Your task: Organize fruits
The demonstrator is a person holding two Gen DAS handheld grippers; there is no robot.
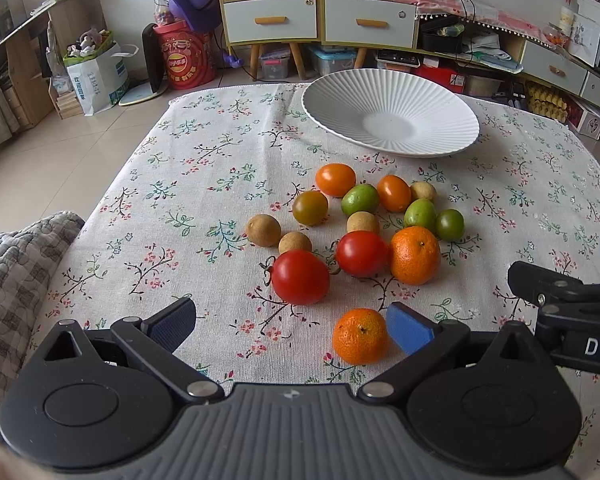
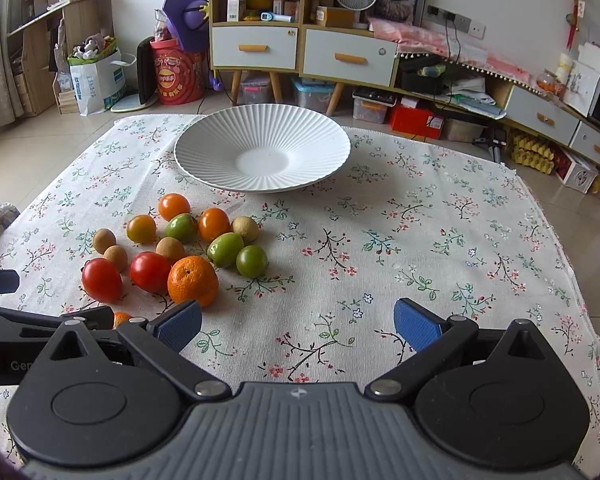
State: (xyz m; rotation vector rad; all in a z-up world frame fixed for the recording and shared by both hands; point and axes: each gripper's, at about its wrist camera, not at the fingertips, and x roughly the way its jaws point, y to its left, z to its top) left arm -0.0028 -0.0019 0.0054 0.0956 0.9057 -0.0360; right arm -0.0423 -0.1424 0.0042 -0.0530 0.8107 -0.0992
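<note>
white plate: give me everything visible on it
The plate is a wide, shallow white dish, ceramic by its look, with fine ribs fanning from a smooth round centre out to the rim. It is empty and sits flat and upright on the floral tablecloth toward the far edge of the table, beyond the pile of fruit. No fruit and neither hand-held gripper touches it; only the cloth beneath does.

near mandarin [image 2: 121, 318] mostly hidden behind left gripper [image 2: 60, 320], right gripper [image 1: 572, 300] cut off
</note>
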